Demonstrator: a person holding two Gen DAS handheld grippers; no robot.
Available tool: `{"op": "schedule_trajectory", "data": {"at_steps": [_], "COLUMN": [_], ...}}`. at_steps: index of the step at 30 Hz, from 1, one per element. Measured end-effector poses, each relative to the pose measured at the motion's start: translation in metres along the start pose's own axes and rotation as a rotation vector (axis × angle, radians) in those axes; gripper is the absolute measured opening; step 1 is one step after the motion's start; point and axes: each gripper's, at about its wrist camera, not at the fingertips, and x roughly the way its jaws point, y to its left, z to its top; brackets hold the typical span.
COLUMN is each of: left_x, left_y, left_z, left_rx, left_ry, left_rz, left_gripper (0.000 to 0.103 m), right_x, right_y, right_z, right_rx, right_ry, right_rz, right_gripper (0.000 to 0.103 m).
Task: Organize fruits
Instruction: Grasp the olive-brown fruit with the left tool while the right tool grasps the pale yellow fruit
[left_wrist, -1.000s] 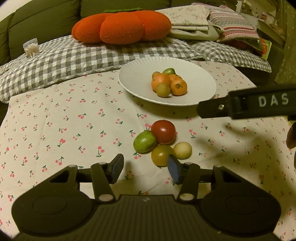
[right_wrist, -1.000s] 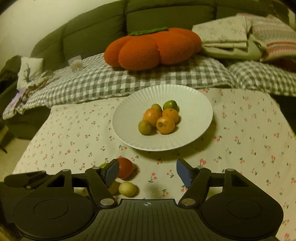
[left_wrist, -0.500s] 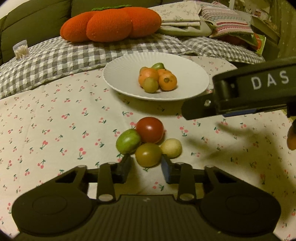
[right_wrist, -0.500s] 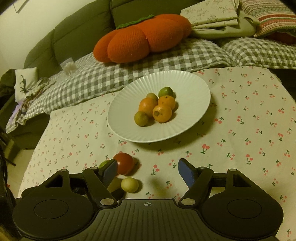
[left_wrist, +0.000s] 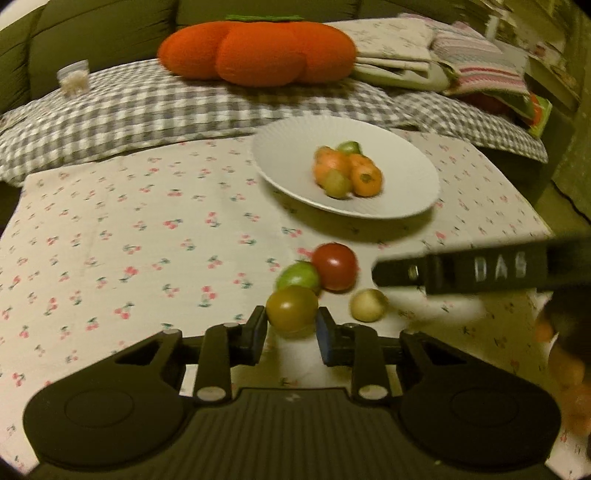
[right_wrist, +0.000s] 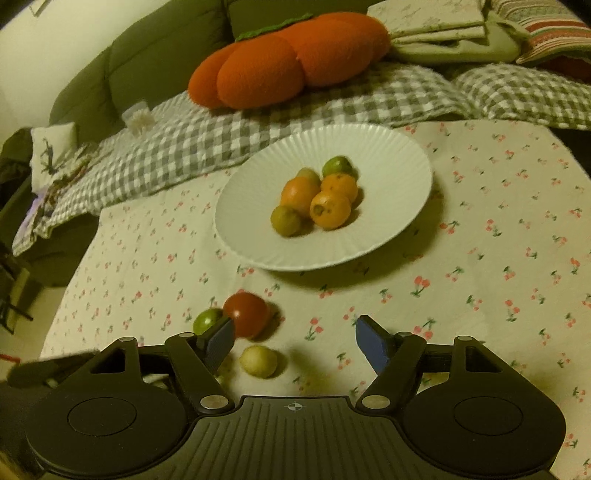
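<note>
My left gripper (left_wrist: 291, 326) is shut on an olive-brown tomato (left_wrist: 291, 311) and holds it just above the cherry-print cloth. Beside it lie a green fruit (left_wrist: 297, 276), a red tomato (left_wrist: 335, 266) and a pale yellow fruit (left_wrist: 366, 305). A white plate (left_wrist: 406, 177) beyond them holds several orange and green fruits. My right gripper (right_wrist: 295, 341) is open and empty, low over the cloth. The red tomato (right_wrist: 245, 314) and the green fruit (right_wrist: 207, 320) sit by its left finger, and the pale yellow fruit (right_wrist: 258, 361) lies close in front, before the plate (right_wrist: 388, 147).
The table's far edge meets a grey checked cushion (left_wrist: 147, 110) with an orange pumpkin pillow (left_wrist: 258, 51) and folded linens (left_wrist: 399, 48). The right gripper's black body (left_wrist: 480, 267) crosses the right side of the left wrist view. Bare cloth (right_wrist: 480, 277) lies to the right.
My left gripper closed on the olive-brown tomato and lifted it away from the other loose fruits. My right gripper stayed open and shifted slightly.
</note>
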Motion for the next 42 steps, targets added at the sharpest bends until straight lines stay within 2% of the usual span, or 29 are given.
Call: {"op": "schedule_trajectory", "data": {"at_steps": [4, 7, 9, 15, 16, 42], "left_x": [0.0, 0.002, 0.001, 0.002, 0.002, -0.013], "left_y": [0.005, 0.007, 0.006, 0.005, 0.004, -0.005], "left_z": [0.002, 0.002, 0.002, 0.002, 0.002, 0.014], "left_rx": [-0.006, -0.018, -0.014, -0.011, -0.012, 0.008], "left_ry": [0.003, 0.014, 0.013, 0.013, 0.012, -0.062], "left_rz": [0.054, 0.054, 0.054, 0.055, 0.055, 0.047], "left_gripper": [0.027, 0.027, 0.027, 0.027, 0.027, 0.027], "right_x": [0.011, 0.018, 0.021, 0.027, 0.028, -0.004], "right_y": [0.004, 0.008, 0.011, 0.016, 0.018, 0.014], "right_z": [-0.005, -0.008, -0.01, -0.012, -0.011, 0.002], "right_rx": [-0.012, -0.023, -0.037, -0.08, -0.08, -0.031], "right_ry": [0.045, 0.064, 0.069, 0.077, 0.084, 0.02], "right_rz": [0.021, 0.026, 0.024, 0.031, 0.047, 0.086], "right_gripper": [0.073, 0.072, 0.066, 0.035, 0.025, 0.024]}}
